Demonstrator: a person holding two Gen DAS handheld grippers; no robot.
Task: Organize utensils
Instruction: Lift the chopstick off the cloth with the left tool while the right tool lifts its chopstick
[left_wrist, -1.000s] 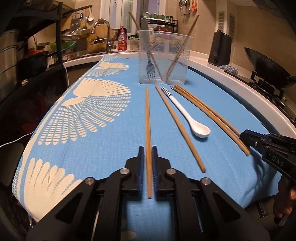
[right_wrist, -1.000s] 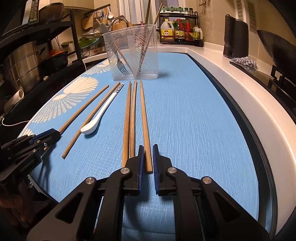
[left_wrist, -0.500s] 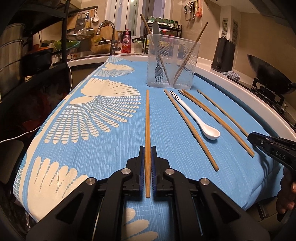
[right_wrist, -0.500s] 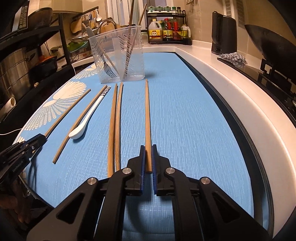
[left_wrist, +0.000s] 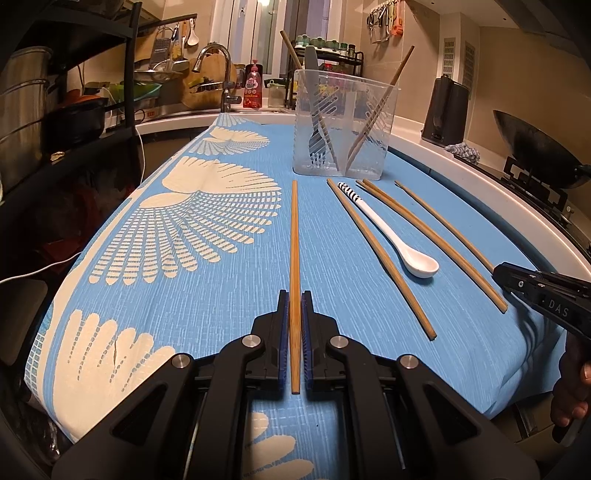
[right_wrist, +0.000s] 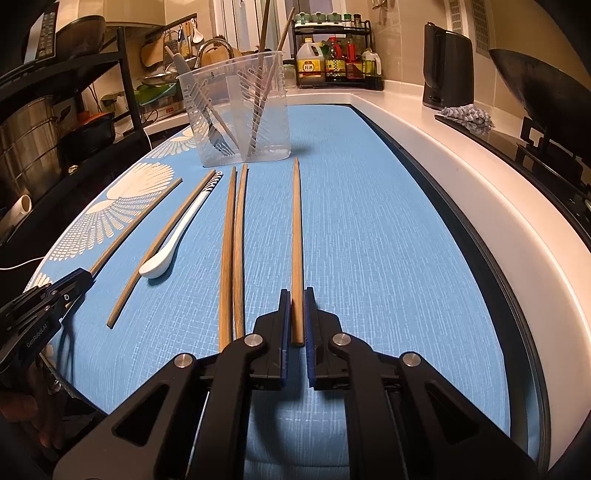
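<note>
Right now both grippers are clenched on one wooden chopstick each: left gripper (left_wrist: 294, 314) jaws grasp the leftmost brown wooden chopstick (left_wrist: 294, 240) near its end, right gripper (right_wrist: 296, 310) jaws grasp the rightmost wooden chopstick (right_wrist: 296, 240) the same way. Each stick points at the clear plastic utensil holder (left_wrist: 343, 125) at the far end of the blue patterned cloth (left_wrist: 192, 295) on the tabletop. Holder already has a fork and chopsticks inside. Three loose chopsticks plus the white ceramic spoon (left_wrist: 402, 243) lie flat between the held pair.

Suggested handling: lift the far tips clear of the cloth, keep the grip firm so they don't pivot, tip upright over the rim, then release.
</note>
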